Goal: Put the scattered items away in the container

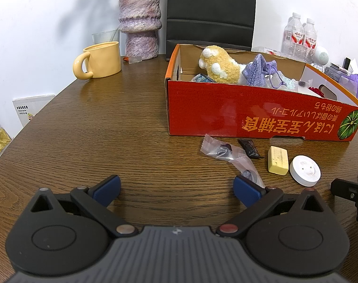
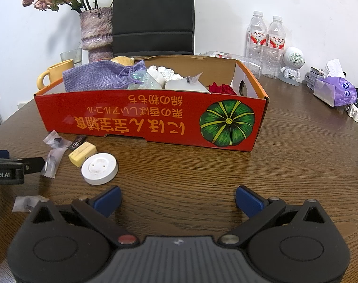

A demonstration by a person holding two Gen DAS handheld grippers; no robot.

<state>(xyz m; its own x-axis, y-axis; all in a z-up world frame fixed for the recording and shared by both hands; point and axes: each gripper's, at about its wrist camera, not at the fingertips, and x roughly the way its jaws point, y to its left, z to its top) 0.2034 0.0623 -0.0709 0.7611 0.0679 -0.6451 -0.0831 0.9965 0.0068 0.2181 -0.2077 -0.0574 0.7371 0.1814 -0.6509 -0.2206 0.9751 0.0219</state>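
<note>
A red cardboard box (image 1: 238,110) (image 2: 141,115) stands on the wooden table and holds a plush toy (image 1: 219,64), a purple pouch (image 2: 103,76) and other items. In front of it lie a clear plastic packet (image 1: 226,153) (image 2: 55,149), a small black wrapper (image 1: 249,148) (image 2: 78,142), a yellow block (image 1: 278,160) (image 2: 82,153) and a white round disc (image 1: 305,170) (image 2: 99,168). My left gripper (image 1: 176,188) is open and empty, left of the items. My right gripper (image 2: 177,200) is open and empty, right of the disc.
A yellow mug (image 1: 100,60), a purple vase (image 1: 140,23) and a black bag (image 2: 153,16) stand behind the box. Water bottles (image 2: 266,44), a white speaker figure (image 2: 293,64) and a tissue pack (image 2: 337,90) are at the right. Another clear packet (image 2: 25,203) lies near my right gripper.
</note>
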